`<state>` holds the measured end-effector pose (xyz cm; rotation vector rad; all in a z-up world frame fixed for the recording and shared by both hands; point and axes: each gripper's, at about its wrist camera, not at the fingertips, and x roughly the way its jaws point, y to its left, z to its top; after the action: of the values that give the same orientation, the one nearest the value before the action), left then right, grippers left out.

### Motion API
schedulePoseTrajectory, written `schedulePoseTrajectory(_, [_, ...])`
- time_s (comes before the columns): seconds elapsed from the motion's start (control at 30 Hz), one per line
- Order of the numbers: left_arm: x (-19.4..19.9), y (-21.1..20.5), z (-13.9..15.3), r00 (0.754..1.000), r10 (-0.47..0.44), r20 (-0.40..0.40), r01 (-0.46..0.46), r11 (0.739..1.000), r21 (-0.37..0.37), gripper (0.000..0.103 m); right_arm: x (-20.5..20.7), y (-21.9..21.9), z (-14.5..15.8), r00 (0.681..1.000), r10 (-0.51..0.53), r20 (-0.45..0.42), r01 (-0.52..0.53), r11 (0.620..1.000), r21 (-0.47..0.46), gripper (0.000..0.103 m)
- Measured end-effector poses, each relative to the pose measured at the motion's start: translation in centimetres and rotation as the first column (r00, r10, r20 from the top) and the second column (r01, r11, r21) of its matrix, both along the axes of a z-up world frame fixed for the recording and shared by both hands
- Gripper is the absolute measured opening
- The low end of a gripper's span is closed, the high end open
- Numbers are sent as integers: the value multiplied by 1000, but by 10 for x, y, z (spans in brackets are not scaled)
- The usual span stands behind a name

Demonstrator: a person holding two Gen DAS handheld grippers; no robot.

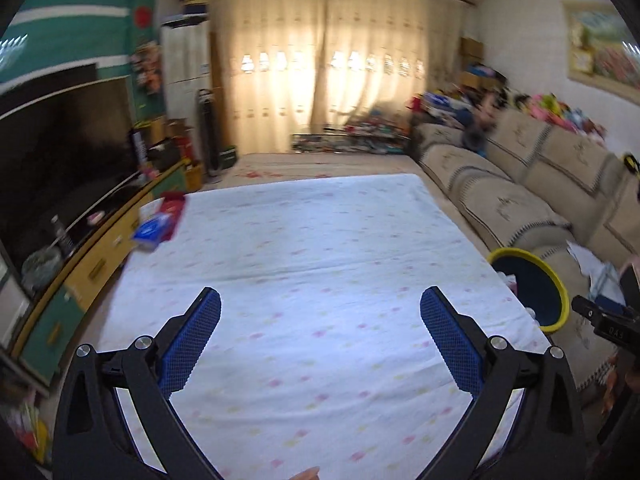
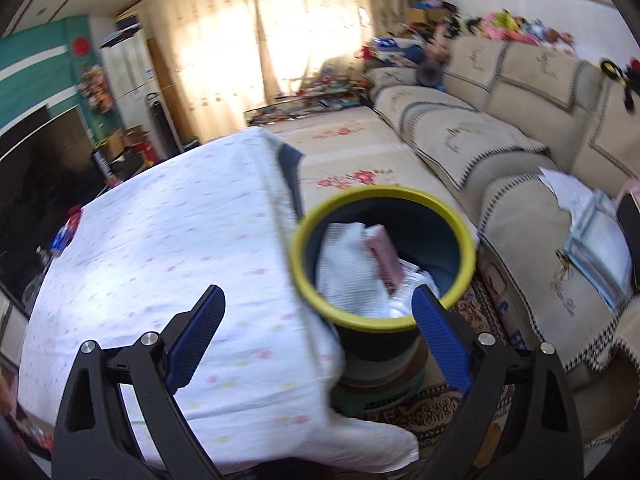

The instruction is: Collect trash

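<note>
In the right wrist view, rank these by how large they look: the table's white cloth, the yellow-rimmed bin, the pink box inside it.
1. white cloth
2. yellow-rimmed bin, though it sits near the camera
3. pink box

Cloth-covered table (image 1: pixel 304 248), packets (image 1: pixel 160 226) at edge

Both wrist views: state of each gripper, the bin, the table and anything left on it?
Left gripper: open, nothing between its fingers.
Right gripper: open, empty.
Dark round bin with yellow rim: upright beside the table, white paper and a pink packet inside.
White flower-print cloth on the table: mostly bare.
Red and blue packets: lying at the cloth's far left corner, uncollected.
</note>
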<state>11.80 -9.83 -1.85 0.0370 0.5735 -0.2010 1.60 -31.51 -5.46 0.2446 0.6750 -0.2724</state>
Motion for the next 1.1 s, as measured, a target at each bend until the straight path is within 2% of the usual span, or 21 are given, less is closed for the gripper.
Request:
schedulePoseTrajectory(0.1, [-21,39,10,999,45,14,-44,998,-46,98,-3,24,9,999,46,14,-46,998,-32,90])
schedulePoseTrajectory(0.17, [-36,54,15,998,58,30,-56,997,-44,98,-6,38,14,997,69,22,-68,996,-55,91])
schedulePoseTrajectory(0.4, [-69,61,6,998,53,45,-51,998,-35,98,-14,65,23,992,125,37,-121,988,-99,92])
schedulePoseTrajectory(0.57, [-66,49,-12,996,88,14,-88,996,-12,98,-12,72,26,990,135,45,-130,986,-104,92])
schedulePoseTrajectory(0.7, [-63,58,-21,994,109,-7,-109,994,-31,98,-9,76,24,988,149,40,-144,984,-104,92])
schedulePoseTrajectory(1.1, [-63,61,-17,992,123,0,-123,992,-26,98,-3,81,21,986,165,35,-161,981,-105,92])
